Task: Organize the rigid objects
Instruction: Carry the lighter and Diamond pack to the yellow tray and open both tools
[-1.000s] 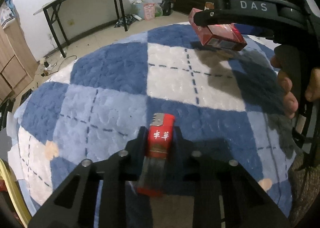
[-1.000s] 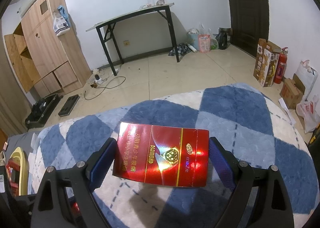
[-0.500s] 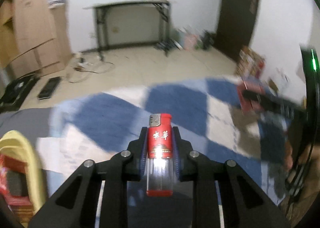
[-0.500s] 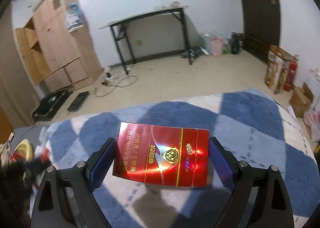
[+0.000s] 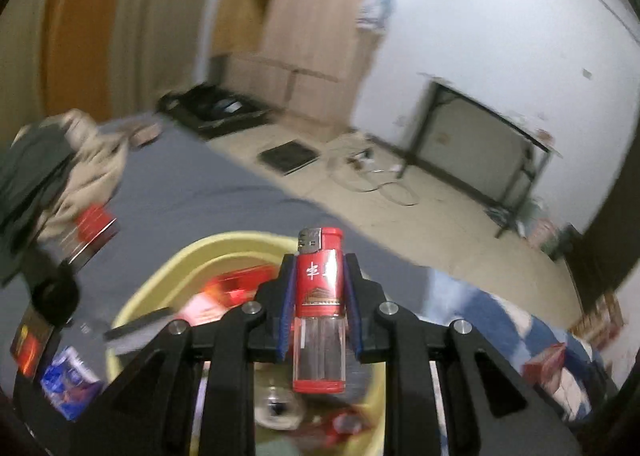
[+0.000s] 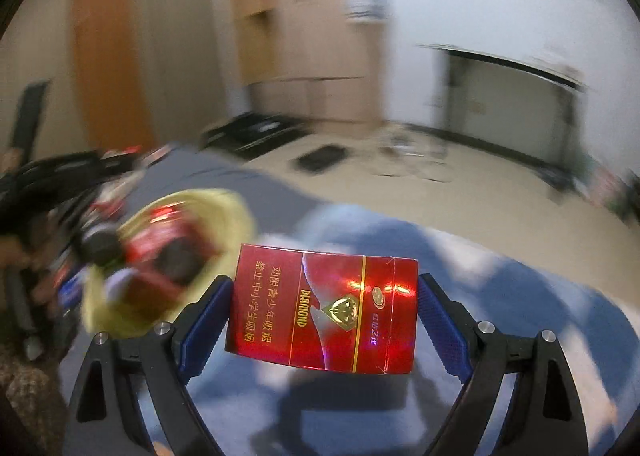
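Left wrist view: left hand-held gripper (image 5: 320, 298), blue-padded jaws pinching a red lighter (image 5: 320, 296) upright between them; metal cap and red top protrude above the pads, clear fuel tank with red base hangs below. Directly beneath and behind the lighter: yellow basin (image 5: 168, 268), round-rimmed, holding blurred red packets and a dark flat item; contents too smeared to name further. Left of the basin, on the grey bed sheet (image 5: 192, 191): a red box (image 5: 94, 232), a black round object (image 5: 56, 296), a blue-and-white packet (image 5: 68, 380). Far left: heap of clothing (image 5: 52, 175). Lower right: blue-and-white checked blanket (image 5: 492, 316) with a red carton (image 5: 548, 364) on it. Background: wooden wardrobe (image 5: 316, 27), black-legged folding table (image 5: 484, 135) against the white wall, cables on the tiled floor.

Right wrist view: right hand-held gripper (image 6: 322, 310), jaws spread wide and clamped on a red cigarette pack (image 6: 322, 310), held flat by its short ends, gold diamond emblem and gold Chinese lettering facing the camera. Pack hangs above the checked blanket. Left of it, the yellow basin (image 6: 232, 211), heavily blurred, with red items inside.
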Motion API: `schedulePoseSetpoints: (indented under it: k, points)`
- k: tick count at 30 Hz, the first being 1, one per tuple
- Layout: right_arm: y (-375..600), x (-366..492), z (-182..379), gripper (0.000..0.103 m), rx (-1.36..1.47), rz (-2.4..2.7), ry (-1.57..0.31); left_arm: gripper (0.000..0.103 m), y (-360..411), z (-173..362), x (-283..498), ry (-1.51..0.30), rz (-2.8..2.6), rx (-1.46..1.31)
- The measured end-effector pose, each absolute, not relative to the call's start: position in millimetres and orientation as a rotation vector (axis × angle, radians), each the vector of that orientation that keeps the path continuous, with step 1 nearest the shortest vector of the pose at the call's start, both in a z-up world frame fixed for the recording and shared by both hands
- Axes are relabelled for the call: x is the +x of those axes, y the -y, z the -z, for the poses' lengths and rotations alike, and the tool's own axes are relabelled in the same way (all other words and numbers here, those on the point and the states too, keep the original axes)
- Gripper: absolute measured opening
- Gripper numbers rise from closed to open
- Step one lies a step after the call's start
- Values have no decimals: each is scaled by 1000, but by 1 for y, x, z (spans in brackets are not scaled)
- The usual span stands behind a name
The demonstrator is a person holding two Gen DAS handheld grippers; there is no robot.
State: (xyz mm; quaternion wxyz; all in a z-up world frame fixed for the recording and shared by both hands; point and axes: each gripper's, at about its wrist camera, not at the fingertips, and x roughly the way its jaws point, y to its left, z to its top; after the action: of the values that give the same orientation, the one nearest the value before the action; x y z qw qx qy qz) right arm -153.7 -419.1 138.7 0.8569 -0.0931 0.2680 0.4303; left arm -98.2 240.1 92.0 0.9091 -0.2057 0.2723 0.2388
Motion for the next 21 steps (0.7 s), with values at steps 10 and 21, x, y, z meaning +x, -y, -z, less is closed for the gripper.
schedulePoseSetpoints:
  k: [10, 21]
  points:
    - [269, -194, -123, 90, -430, -1270, -609, 24, -270, -43, -86, -736, -531, -509]
    - [238, -186, -119, 59, -449, -1315, -610, 25, -266, -23, -75, -779, -548, -602]
